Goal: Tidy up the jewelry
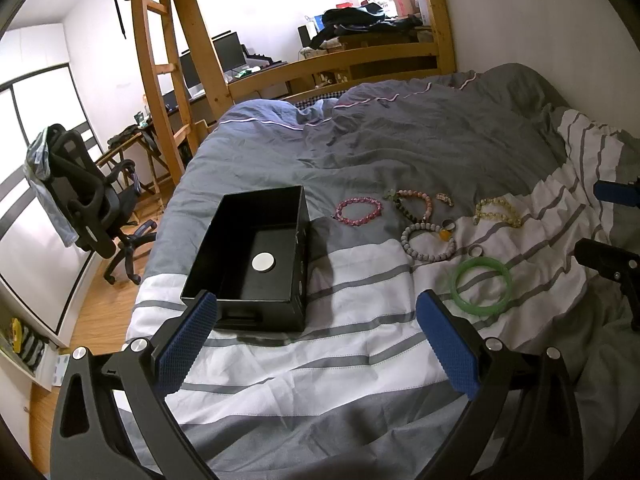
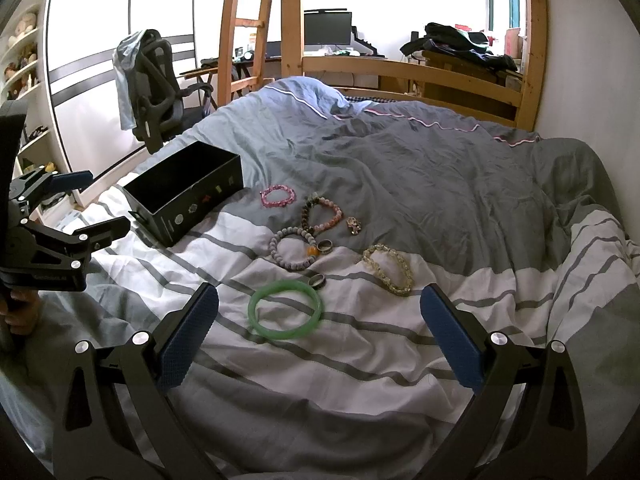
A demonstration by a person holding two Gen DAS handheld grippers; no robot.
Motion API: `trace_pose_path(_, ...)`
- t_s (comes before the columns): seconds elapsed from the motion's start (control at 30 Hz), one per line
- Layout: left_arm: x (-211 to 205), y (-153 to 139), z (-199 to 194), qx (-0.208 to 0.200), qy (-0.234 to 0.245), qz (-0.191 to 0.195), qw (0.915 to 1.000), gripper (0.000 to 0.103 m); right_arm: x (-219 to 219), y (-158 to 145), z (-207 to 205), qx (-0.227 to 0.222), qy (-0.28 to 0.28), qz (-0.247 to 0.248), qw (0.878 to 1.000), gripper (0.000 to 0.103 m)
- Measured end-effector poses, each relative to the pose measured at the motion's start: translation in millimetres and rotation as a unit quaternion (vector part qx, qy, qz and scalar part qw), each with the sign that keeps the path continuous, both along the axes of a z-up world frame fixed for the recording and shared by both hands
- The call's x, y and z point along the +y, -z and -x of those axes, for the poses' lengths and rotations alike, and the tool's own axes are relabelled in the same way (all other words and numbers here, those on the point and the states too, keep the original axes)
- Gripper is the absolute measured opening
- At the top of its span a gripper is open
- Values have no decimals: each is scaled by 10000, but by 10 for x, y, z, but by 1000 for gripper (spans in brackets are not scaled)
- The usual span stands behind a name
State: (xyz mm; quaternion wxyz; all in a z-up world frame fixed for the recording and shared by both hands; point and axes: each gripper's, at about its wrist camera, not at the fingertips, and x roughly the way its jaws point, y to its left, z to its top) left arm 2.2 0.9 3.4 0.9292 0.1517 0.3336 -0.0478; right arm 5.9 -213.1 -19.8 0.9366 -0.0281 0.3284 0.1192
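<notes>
a home bedroom: rumpled duvet [image 2: 400, 168], wooden loft-bed ladder [image 1: 160, 60], desk chair [image 2: 156, 88].

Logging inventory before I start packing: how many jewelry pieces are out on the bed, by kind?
Beaded bracelets: 4 (pink, multicolor, grey, yellow)
Green bangle: 1
Rings: 2 ()
Small ornate piece, kind unclear: 1
Total: 8

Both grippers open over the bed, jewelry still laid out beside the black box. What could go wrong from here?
1. The two small rings lie close to the green bangle and grey bead bracelet; a wide open right gripper could nudge neighbours.
2. The duvet is soft and creased, so pressing down may sink pieces into folds.
3. The black box sits on that bedding and might tip if bumped.
</notes>
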Motion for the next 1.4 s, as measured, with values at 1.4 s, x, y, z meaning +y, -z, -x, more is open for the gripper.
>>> trace_pose_path(1.4,1,37,9,45,13,-25,10000,98,20,21,-1,25,-3,32,10000,100)
